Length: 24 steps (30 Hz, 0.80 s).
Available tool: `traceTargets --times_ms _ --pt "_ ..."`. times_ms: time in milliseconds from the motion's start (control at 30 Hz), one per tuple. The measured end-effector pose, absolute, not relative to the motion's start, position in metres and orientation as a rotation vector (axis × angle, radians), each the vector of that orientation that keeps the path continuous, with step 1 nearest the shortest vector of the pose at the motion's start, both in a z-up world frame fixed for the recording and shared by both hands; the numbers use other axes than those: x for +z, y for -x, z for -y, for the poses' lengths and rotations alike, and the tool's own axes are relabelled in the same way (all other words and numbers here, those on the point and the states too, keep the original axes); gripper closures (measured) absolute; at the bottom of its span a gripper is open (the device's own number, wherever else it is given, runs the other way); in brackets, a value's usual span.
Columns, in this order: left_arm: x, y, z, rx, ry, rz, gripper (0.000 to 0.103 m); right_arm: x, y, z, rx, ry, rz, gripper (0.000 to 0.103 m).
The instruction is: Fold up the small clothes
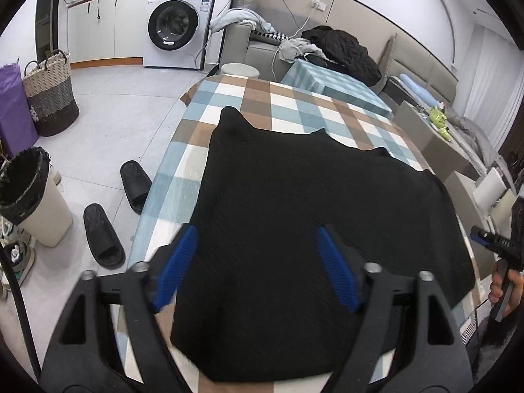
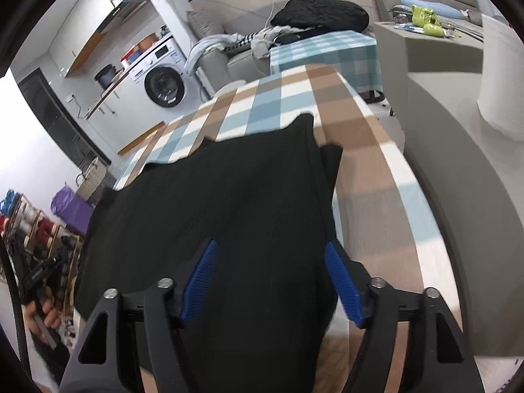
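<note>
A black knitted garment [image 1: 311,196] lies spread flat on the checked tablecloth of the table [image 1: 262,98]. Two small points of the garment stick up along its far edge. My left gripper [image 1: 255,232] hovers over its near left part, blue pads wide apart, nothing pinched between them. In the right wrist view the same garment [image 2: 229,196] covers the table [image 2: 376,196] up to its right side. My right gripper [image 2: 270,245] is open above the garment's right edge, with cloth below the jaws and not clamped. Each view catches the other gripper, held in a hand, at its edge.
Two black slippers [image 1: 134,183] and a lined waste bin [image 1: 29,193] are on the floor left of the table. A woven basket [image 1: 49,91] and a washing machine [image 1: 173,29] stand further back. A sofa with heaped clothes [image 1: 340,46] sits behind a teal-checked table [image 1: 327,82].
</note>
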State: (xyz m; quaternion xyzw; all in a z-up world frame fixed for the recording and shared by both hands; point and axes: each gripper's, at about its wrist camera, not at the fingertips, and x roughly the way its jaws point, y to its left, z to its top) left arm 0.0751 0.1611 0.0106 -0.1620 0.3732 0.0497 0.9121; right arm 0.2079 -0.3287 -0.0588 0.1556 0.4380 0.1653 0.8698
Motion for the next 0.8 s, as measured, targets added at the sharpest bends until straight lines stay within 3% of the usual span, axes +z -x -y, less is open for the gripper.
traceTargets --times_ms 133,367,400,500,533,567,633,800 --pt "0.004 -0.056 -0.152 0.103 0.299 -0.784 0.021 -0.069 -0.186 0.325 0.345 -0.276 -0.961 0.022" --pt "-0.024 -0.059 -0.147 0.138 0.249 -0.856 0.021 -0.086 -0.178 0.316 0.365 -0.22 -1.003 0.024" --pt "-0.028 -0.06 -0.147 0.136 0.254 -0.864 0.021 -0.09 -0.179 0.313 0.358 -0.215 -1.007 0.027" --pt "-0.039 -0.063 -0.146 0.136 0.25 -0.893 0.021 -0.095 -0.176 0.309 0.327 -0.169 -0.998 0.051" --pt "-0.041 -0.066 -0.146 0.136 0.247 -0.899 0.021 -0.094 -0.176 0.308 0.336 -0.158 -0.991 0.07" --pt "-0.044 -0.067 -0.146 0.135 0.248 -0.903 0.021 -0.094 -0.176 0.307 0.354 -0.152 -0.984 0.079" --pt "-0.046 -0.068 -0.147 0.131 0.252 -0.909 0.021 -0.09 -0.174 0.308 0.352 -0.15 -0.958 0.088" --pt "-0.05 -0.071 -0.15 0.143 0.255 -0.921 0.021 -0.077 -0.171 0.316 0.339 -0.132 -0.924 0.089"
